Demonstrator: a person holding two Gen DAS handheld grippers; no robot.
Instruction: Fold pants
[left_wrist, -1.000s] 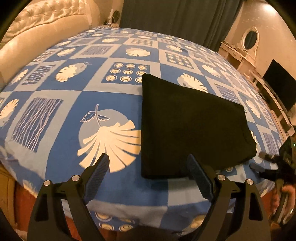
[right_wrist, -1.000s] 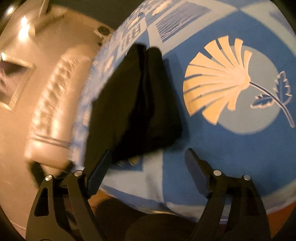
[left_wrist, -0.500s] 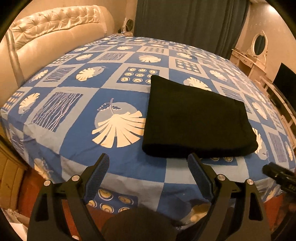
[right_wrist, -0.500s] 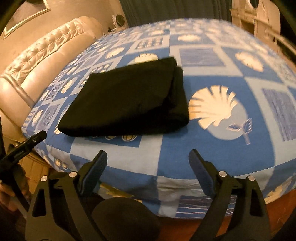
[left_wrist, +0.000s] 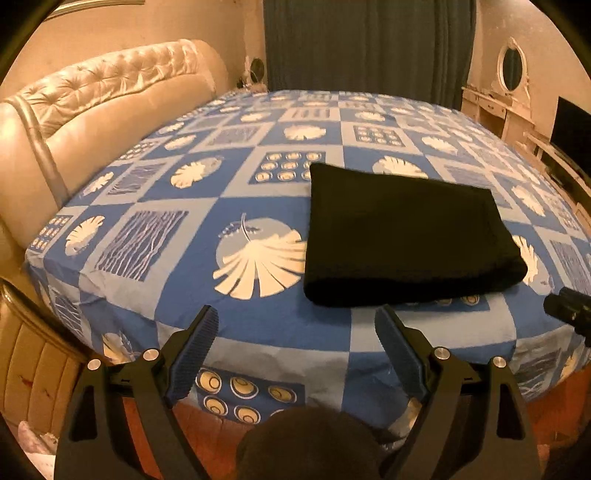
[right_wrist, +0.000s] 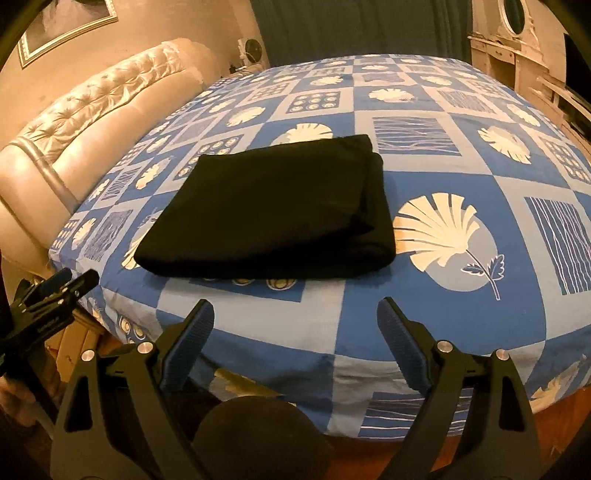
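Note:
The black pants (left_wrist: 402, 236) lie folded into a flat rectangle on the blue patterned bed (left_wrist: 258, 325), near its front edge. In the right wrist view the pants (right_wrist: 273, 221) show stacked layers along their right side. My left gripper (left_wrist: 295, 312) hangs open in front of the bed edge, short of the pants, with nothing between its fingers. My right gripper (right_wrist: 295, 302) is also open and empty, a little back from the pants' front edge. Each gripper shows at the edge of the other's view: the left gripper (right_wrist: 55, 291) at the left, the right gripper (left_wrist: 565, 306) at the right.
A tufted cream headboard (left_wrist: 110, 96) runs along the bed's left side. Dark curtains (left_wrist: 369, 44) hang behind the bed. A white dresser with an oval mirror (left_wrist: 511, 66) and a dark screen (left_wrist: 572, 125) stand at the right. Orange floor (right_wrist: 480, 443) shows below the bed edge.
Both grippers have drawn back from the pants toward the bed's front edge. The right gripper rolled upright and rose. The pants stayed in place.

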